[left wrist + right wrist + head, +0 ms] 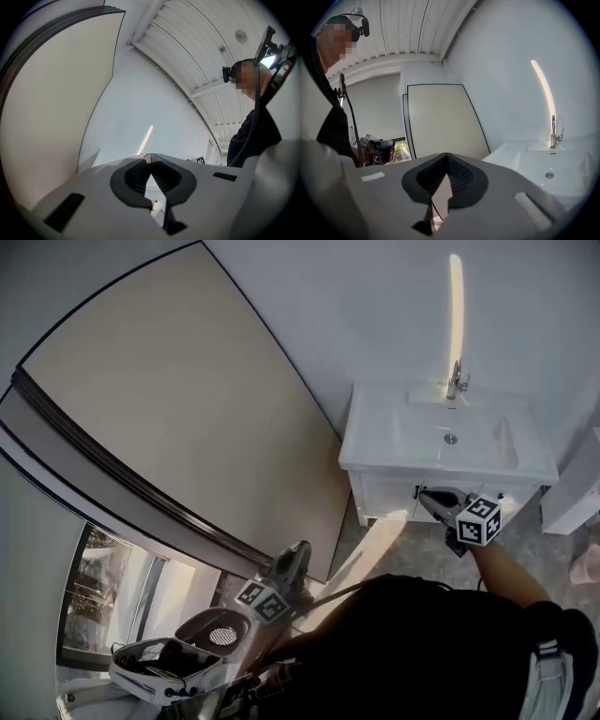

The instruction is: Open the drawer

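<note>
Drawer (389, 495) front sits in the white cabinet (367, 508) under the basin (487, 451), at the right of the head view. It looks flush with the cabinet (the seam is too small to be sure). The right gripper (424, 491) hangs just in front of that white face, its tips pointing across it toward the big beige panel (169, 418). Whether it touches the face cannot be told. Seen from its own camera, the right gripper (446, 155) has its jaws closed tip to tip with nothing between them, and the tap (553, 131) stands off to the right. The left gripper (302, 549) is well apart from the cabinet, low beside the person's dark sleeve (422, 643) and near an open case (169, 662). Its jaws too are pressed together and empty, aimed at a bare white wall (140, 108).
</note>
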